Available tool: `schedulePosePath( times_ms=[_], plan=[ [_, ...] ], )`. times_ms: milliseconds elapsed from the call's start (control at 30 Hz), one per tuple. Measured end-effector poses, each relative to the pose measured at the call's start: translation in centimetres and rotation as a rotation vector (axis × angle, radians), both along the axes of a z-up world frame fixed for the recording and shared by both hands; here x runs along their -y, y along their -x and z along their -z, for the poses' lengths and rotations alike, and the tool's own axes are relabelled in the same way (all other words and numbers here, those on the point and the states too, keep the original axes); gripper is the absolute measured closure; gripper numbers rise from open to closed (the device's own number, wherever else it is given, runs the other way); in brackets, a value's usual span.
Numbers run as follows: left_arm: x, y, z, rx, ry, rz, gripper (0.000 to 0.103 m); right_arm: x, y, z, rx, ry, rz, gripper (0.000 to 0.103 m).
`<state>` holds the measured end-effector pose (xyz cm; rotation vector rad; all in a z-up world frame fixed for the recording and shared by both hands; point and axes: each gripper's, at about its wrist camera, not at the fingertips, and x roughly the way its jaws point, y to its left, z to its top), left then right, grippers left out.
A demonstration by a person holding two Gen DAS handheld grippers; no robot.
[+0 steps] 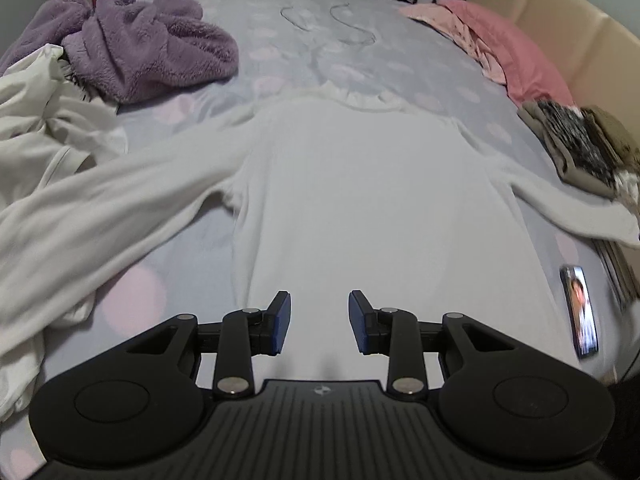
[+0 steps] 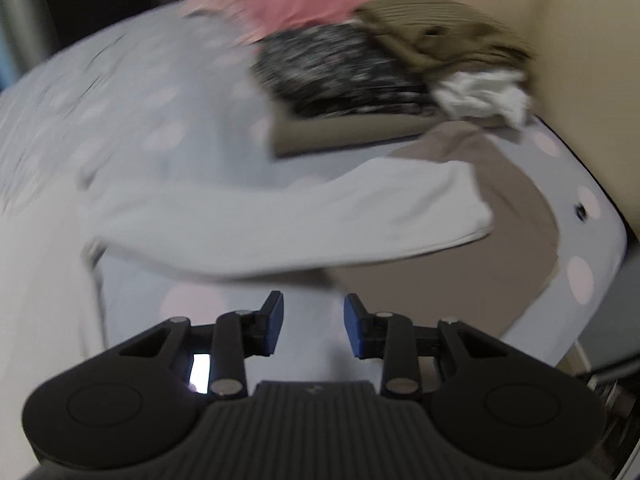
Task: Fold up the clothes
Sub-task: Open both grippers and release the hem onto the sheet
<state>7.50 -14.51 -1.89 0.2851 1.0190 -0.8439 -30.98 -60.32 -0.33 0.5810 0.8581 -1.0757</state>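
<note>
left wrist view: the white long-sleeved top is seen laid flat on the dotted bedsheet, neckline at the far end, hem nearest the camera, both sleeves spread out to the sides.
top's sleeves: the left one is stretched toward the near left edge; the right one is shown by the right wrist view reaching out with its cuff near the bed's corner, over a tan cloth.
step in hand: probably the first sleeve fold, since the body is already smoothed out and nothing is folded yet (just a guess tbh).
doing it well: a sleeve would best be pinched near the cuff and carried straight across the chest, with the shoulder seam kept as the hinge so the body isn't dragged out of shape. Wrinkles are better flattened before the next fold gets stacked on.
left gripper: jaws partly spread, nothing pinched, hovering above the hem area, fabric not touched.
right gripper: also partly spread and empty, held over bare sheet just short of the right sleeve; that view is blurred.
neighbours: a purple fleece heap and a rumpled white garment are seen at the far left, a folded stack at the right, a lit phone on the sheet at the near right. None of it is touching the top's body.
</note>
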Motion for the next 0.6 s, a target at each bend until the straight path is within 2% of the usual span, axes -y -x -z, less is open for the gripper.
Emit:
schedulePosePath(
  times_ms=[233,433,600],
  plan=[
    [2.7,-1.7,1.2,-0.021,0.007,-0.040,0.073,4.3,1.7,1.3,0.112,-0.001,0.216,0.066],
    [3.5,-2.7,2.3,-0.038,-0.004,-0.066,0.072,7.3,4.3,2.7,0.198,-0.011,0.342,0.066],
    [4.0,-3.2,3.9,-0.077,-0.048,-0.074,0.072,8.8,6.4,3.1,0.203,0.019,0.401,0.066]
  ],
)
